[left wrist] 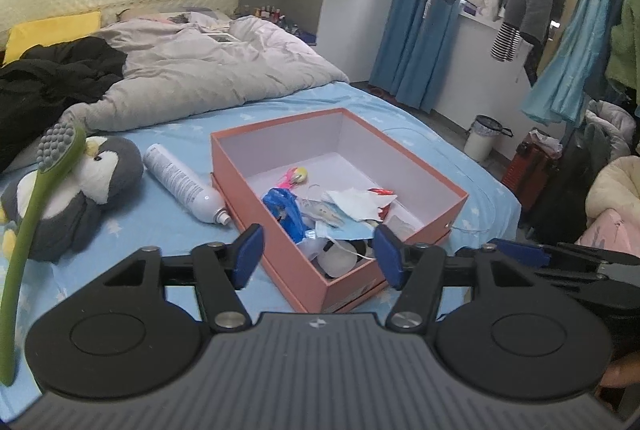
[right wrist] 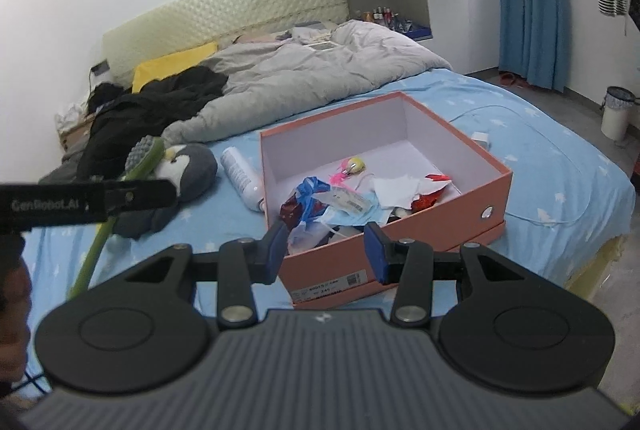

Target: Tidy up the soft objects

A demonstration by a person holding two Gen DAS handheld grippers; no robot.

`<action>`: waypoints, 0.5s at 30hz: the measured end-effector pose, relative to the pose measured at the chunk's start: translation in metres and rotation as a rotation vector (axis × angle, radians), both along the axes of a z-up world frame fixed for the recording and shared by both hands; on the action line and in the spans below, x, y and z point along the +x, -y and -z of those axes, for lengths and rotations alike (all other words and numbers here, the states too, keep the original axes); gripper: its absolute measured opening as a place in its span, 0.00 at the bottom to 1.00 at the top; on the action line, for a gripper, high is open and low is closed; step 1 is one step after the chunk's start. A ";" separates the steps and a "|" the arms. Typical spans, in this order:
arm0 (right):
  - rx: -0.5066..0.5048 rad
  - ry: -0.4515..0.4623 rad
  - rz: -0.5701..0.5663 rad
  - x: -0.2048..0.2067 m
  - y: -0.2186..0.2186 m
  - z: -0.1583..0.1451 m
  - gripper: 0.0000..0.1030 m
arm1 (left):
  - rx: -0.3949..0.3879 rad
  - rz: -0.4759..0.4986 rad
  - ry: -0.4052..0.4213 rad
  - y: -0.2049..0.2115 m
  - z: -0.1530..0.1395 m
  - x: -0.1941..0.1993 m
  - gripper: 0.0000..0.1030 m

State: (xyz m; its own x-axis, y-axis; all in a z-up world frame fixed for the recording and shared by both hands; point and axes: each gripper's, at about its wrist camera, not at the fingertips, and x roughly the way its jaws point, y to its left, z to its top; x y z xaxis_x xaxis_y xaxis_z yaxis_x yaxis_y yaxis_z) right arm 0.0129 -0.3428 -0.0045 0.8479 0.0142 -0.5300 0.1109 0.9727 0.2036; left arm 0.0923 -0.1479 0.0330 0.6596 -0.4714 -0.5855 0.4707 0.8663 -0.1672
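A grey and white penguin plush toy [left wrist: 76, 189] lies on a blue star-print bed sheet [left wrist: 168, 230] at the left of the left wrist view, and left of centre in the right wrist view. A green long-handled brush [left wrist: 28, 213] with a grey nubbed head leans across the toy. Just right of the toy lies a white spray can [left wrist: 180, 181] on its side, its small printed text too fine to read, its nozzle end touching the box.

At the centre of both views sits an open pink cardboard box [right wrist: 440, 226] with a white interior. It holds a loose heap: a blue plastic bag [right wrist: 310, 197], white paper scraps, a pale blue face mask, a pink-and-yellow trinket, something red and shiny. A label on the box's near end is unreadable.

The left gripper [left wrist: 318, 254] fills the bottom of its view, blue-padded jaws wide apart over the box's near corner, holding nothing. The right gripper [right wrist: 326, 250] also has its jaws apart and empty, above the box's near edge. In the right wrist view, the left gripper's black arm at the left edge reads "GenRobot.AI"

Behind, a rumpled grey duvet [left wrist: 208, 69], black clothing [left wrist: 52, 77] and a yellow pillow [left wrist: 48, 29]
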 end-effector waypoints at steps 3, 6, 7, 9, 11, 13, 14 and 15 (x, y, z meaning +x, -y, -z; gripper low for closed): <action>0.001 0.002 0.016 0.000 0.003 -0.002 0.45 | -0.005 -0.015 0.005 -0.005 0.000 -0.001 0.75; 0.007 0.015 0.020 0.000 0.004 -0.005 0.60 | -0.001 -0.025 0.000 -0.008 0.002 0.000 0.79; 0.003 0.019 0.023 -0.001 0.004 -0.006 0.68 | 0.001 -0.028 0.000 -0.009 0.002 0.000 0.80; -0.014 0.026 0.032 -0.001 0.004 -0.008 0.83 | 0.003 -0.032 0.002 -0.011 0.003 0.000 0.85; -0.024 0.027 0.037 -0.001 0.004 -0.009 0.84 | 0.005 -0.041 0.004 -0.013 0.004 0.000 0.92; -0.023 0.017 0.037 0.000 0.004 -0.010 0.84 | -0.002 -0.042 -0.005 -0.016 0.004 0.000 0.94; -0.024 0.016 0.040 0.001 0.004 -0.010 0.84 | -0.007 -0.041 -0.012 -0.017 0.005 0.001 0.96; -0.026 0.013 0.042 0.001 0.004 -0.010 0.84 | -0.012 -0.043 -0.016 -0.017 0.005 0.001 0.97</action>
State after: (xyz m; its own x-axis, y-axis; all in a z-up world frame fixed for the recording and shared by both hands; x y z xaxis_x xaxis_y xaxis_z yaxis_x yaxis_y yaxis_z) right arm 0.0138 -0.3468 0.0056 0.8543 -0.0349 -0.5185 0.1491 0.9722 0.1803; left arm 0.0933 -0.1307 0.0283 0.6699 -0.4501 -0.5905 0.4303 0.8835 -0.1853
